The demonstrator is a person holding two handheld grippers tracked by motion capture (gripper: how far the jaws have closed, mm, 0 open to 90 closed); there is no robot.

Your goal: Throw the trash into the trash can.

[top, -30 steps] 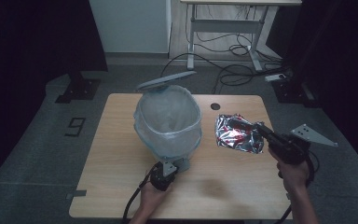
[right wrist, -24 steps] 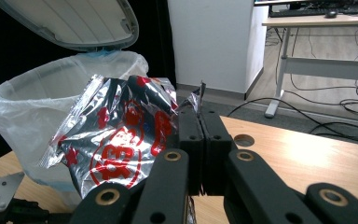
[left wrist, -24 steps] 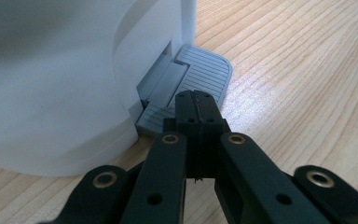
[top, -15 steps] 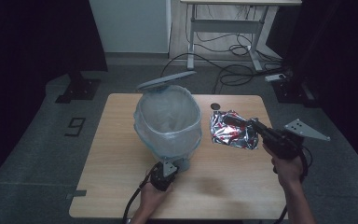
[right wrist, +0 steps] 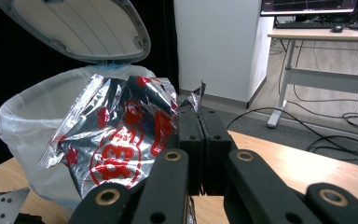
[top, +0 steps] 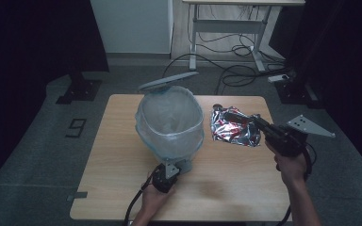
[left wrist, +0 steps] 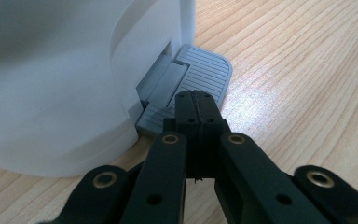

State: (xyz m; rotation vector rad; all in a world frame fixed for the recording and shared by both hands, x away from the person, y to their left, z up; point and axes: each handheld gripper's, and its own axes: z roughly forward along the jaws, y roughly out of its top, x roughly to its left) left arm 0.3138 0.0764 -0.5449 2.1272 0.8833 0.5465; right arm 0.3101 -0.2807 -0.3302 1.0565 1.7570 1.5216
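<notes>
A pedal bin [top: 169, 123] lined with a clear plastic bag stands mid-table, its grey lid [top: 167, 81] raised. My left gripper [top: 175, 167] is shut and empty at the bin's near foot. In the left gripper view its tips [left wrist: 196, 99] rest on the grey ribbed pedal [left wrist: 207, 70] beside the white bin wall [left wrist: 51, 70]. My right gripper [top: 229, 115] is shut on a crumpled silver foil bag with red print [top: 233, 129], held right of the bin. In the right gripper view the foil bag [right wrist: 116, 140] hangs left of the jaws [right wrist: 199, 114], before the lined bin [right wrist: 23, 121] and open lid [right wrist: 74, 28].
The wooden table [top: 122, 188] has bare room left of the bin and along the front edge. Behind it on the floor stand a white cabinet [top: 132, 26] and a desk frame [top: 226, 28] with loose cables [top: 245, 52]. A floor mark "9" [top: 77, 127] lies left.
My right gripper has carried the foil bag slightly left and up, closer to the bin. The left gripper and the raised lid have stayed put.
</notes>
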